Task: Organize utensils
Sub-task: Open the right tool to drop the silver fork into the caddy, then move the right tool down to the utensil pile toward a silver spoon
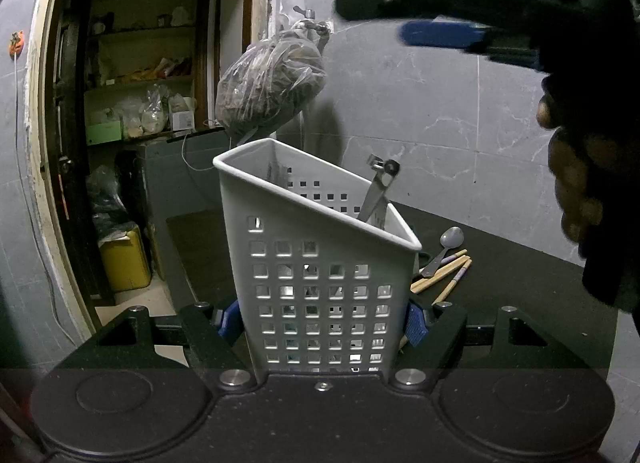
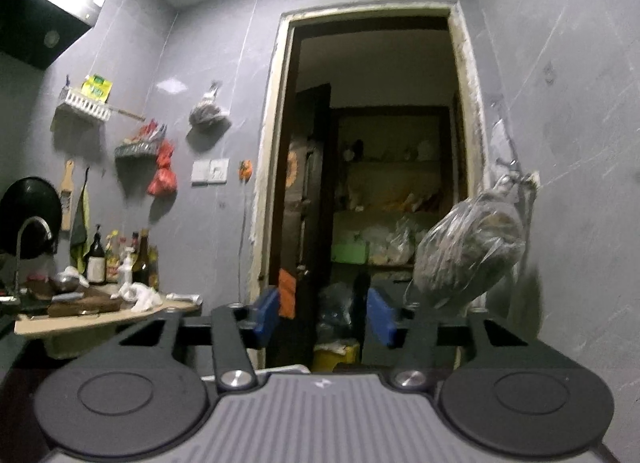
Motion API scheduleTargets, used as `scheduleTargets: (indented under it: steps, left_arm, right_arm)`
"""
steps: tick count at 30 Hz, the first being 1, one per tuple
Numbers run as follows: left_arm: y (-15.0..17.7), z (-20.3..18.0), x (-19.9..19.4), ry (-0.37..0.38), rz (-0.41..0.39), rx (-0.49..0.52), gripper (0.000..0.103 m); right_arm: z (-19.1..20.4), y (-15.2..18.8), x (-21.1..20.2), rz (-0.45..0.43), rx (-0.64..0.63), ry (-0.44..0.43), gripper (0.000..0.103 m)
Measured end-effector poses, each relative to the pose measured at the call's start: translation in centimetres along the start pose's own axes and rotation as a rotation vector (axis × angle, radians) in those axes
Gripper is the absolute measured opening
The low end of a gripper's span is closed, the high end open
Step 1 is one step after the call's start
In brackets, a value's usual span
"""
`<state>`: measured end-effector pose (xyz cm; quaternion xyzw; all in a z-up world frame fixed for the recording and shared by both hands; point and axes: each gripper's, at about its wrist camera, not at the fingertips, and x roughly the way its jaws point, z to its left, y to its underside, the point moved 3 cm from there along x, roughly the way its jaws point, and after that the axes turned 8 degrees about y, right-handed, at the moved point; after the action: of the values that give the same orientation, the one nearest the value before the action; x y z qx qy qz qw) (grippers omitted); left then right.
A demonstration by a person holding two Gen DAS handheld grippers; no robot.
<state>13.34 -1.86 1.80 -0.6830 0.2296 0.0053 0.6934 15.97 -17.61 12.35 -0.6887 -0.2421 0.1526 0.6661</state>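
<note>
My left hand-held gripper [image 1: 320, 323] clamps the light, stiff basket [image 1: 316, 263] low; right hand-held gripper [image 2: 322, 313] apart, empty (spoon [image 1: 444, 249] slippery, take its handle).

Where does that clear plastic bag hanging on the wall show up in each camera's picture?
Left wrist view: the plastic bag hangs upper centre, behind the white utensil holder.
Right wrist view: the bag hangs at right, beside the doorway.
Shared landmark: the storeroom doorway.

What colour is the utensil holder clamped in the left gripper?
White, with square cut-out holes, the utensil holder shows best in the left wrist view.
</note>
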Motion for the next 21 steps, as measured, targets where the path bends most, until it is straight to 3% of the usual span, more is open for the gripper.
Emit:
scheduleTargets:
  steps: [1,4,7,14,21]
  left_arm:
    - [0.0,0.0,0.0,0.001,0.000,0.000,0.076]
    - [0.0,0.0,-0.1,0.000,0.000,0.001,0.076]
    - [-0.1,0.0,-0.1,0.000,0.000,0.000,0.076]
    - [-0.1,0.0,0.0,0.001,0.001,0.000,0.076]
    - [-0.1,0.0,-0.1,0.001,0.000,0.000,0.076]
  right_arm:
    - [-0.4,-0.3,-0.2,-0.014,0.006,0.015,0.075]
    - [-1.7,-0.9,-1.0,-0.055,0.020,0.069,0.092]
    - [-3.1,-1.5,-2.0,-0.098,0.032,0.136,0.103]
    - [-7.3,-0.7,-4.2,-0.112,0.095,0.313,0.103]
    - [-11.3,2.7,-5.6,-0.015,0.229,0.464,0.103]
